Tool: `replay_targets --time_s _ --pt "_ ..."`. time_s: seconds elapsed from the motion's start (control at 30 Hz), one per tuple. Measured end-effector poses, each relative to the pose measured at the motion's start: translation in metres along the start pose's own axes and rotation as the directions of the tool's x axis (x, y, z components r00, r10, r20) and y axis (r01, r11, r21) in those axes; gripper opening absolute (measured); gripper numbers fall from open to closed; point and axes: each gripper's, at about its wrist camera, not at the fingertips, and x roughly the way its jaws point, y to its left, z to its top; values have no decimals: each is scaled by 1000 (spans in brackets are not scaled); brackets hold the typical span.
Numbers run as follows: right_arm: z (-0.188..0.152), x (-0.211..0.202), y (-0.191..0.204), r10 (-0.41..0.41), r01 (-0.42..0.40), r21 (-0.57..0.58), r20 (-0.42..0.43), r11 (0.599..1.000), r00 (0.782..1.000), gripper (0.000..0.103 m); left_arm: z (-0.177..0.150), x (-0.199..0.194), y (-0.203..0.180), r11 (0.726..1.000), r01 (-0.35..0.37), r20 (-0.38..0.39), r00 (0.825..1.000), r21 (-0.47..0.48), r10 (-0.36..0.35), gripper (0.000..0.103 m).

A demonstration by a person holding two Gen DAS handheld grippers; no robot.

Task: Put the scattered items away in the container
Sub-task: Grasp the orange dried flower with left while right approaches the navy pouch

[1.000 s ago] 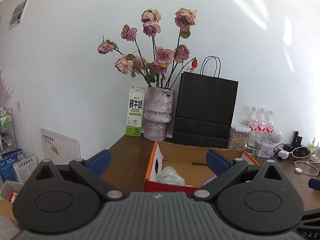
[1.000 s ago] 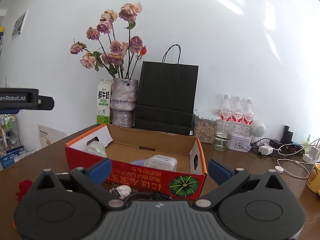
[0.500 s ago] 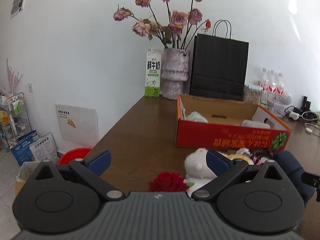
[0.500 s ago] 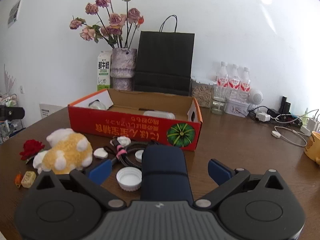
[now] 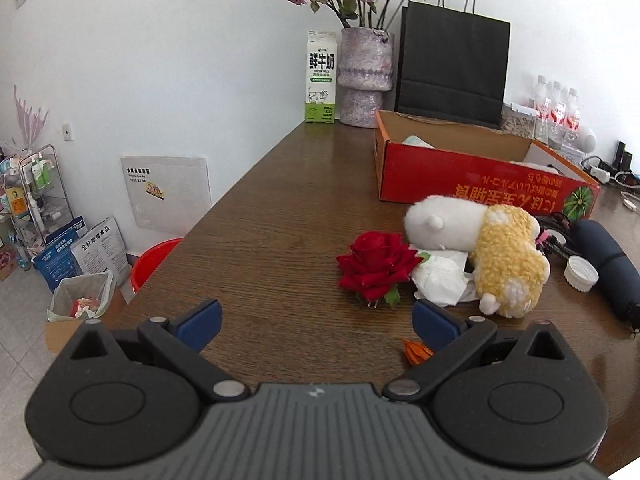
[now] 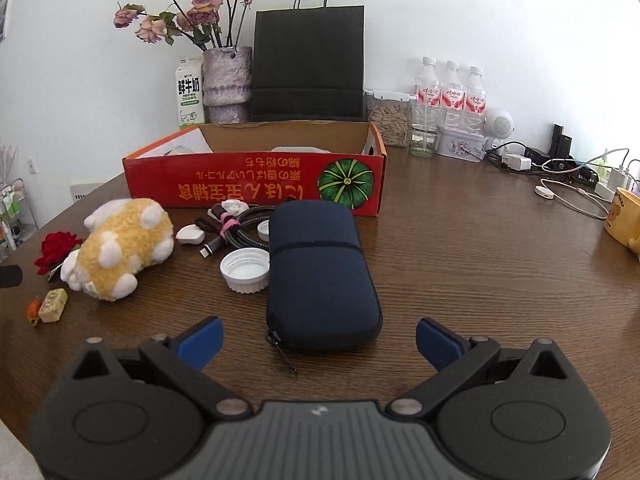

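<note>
— While both cameras look across the wooden table [image 6: 480, 264], what are your tongs doing?

— I have the left gripper [image 5: 316, 320] spread wide with nothing between its blue pads, low over bare wood. My right gripper [image 6: 318, 338] is likewise wide apart and empty, and the near end of the navy zip pouch [image 6: 322, 272] lies just ahead of the gap.

— Where does the clutter sit?

— Loose on the table, all in front of the red cardboard box [image 6: 256, 184]. A yellow-and-white plush toy [image 6: 120, 248] lies on its side, touching a crumpled tissue [image 5: 440, 276]; the red rose [image 5: 374, 266] is just beside that tissue. A white bottle cap [image 6: 245, 270] sits against the pouch's left edge, with a bundled cable [image 6: 236, 228] behind it. Near my left gripper's right pad I see a small orange flower [image 5: 416, 350], and a tan block [image 6: 53, 305] rests close by.

— Anything in the box?

— A pale wad and a white tub, only partly visible over the wall.
</note>
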Motion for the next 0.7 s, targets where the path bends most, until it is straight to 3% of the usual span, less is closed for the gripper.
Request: replay_targets --time_s 0.33,0.57,0.63,0.7 --pt "-5 5 1 -6 6 5 -40 1000 999 103 -18 2 -13 996 71 -66 996 56 -67 103" --pt "-7 7 2 -2 2 3 -47 1000 999 103 -22 7 -19 995 73 -67 995 66 -69 103" --pt "-8 8 1 -4 4 7 -51 1000 999 103 -22 6 -18 994 88 -58 995 58 -85 99" --pt "-8 8 1 -4 5 9 -54 1000 999 103 -21 5 -18 993 103 -47 994 58 -101 87"
